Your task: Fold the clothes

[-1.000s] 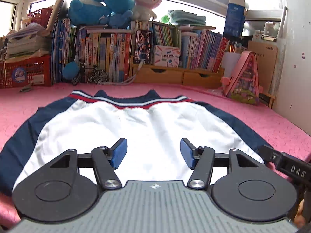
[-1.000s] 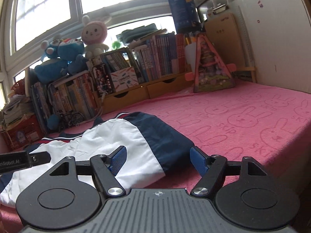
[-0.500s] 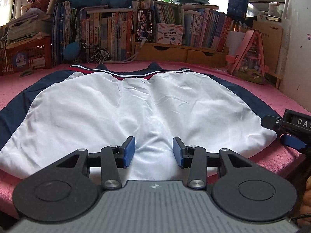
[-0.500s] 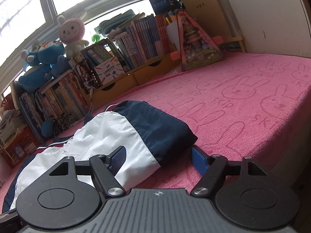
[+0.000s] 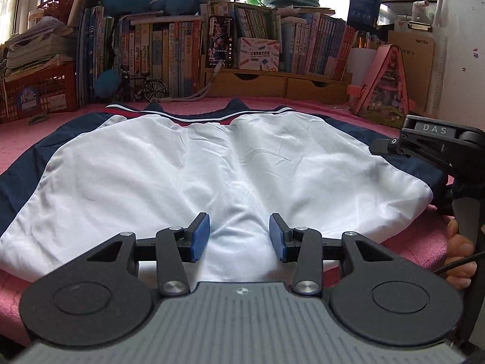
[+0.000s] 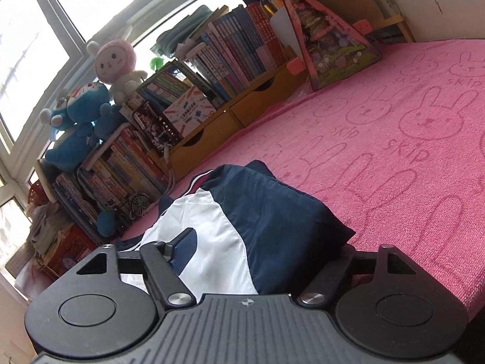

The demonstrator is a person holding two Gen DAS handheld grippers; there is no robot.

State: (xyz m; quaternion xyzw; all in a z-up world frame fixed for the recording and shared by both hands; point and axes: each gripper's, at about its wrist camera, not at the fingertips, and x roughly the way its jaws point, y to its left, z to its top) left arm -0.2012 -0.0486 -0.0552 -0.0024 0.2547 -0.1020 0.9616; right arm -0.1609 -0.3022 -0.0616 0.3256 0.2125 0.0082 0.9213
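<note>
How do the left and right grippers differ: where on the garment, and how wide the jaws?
The left gripper straddles the garment's white middle hem; the right gripper straddles its navy corner. Left jaws stand narrower, right jaws wider. Both left pads show; cloth hides one right pad. Shared: both jaws have just been closing, cloth between them, neither clamped.

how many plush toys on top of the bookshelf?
2 for sure: blue plush left, pink-and-white bunny right of it, both atop the books. The blue mass may be two toys.
</note>
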